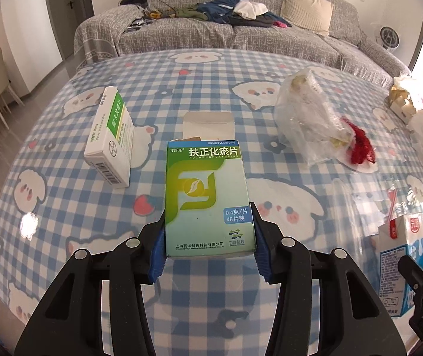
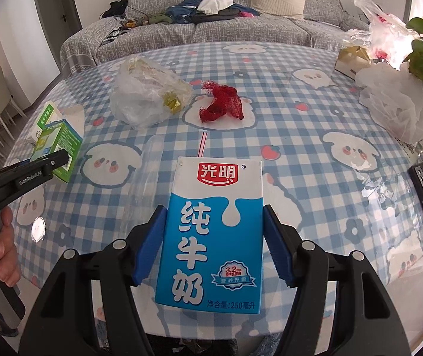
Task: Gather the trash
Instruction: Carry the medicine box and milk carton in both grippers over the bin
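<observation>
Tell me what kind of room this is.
Most likely a home living room: a grey sofa piled with clothes stands behind a round table covered in a blue checked cartoon cloth.

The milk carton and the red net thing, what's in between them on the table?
In the right wrist view, only the carton's pink-striped straw sticks up between the milk carton and the red net. Otherwise it is bare checked tablecloth.
</observation>
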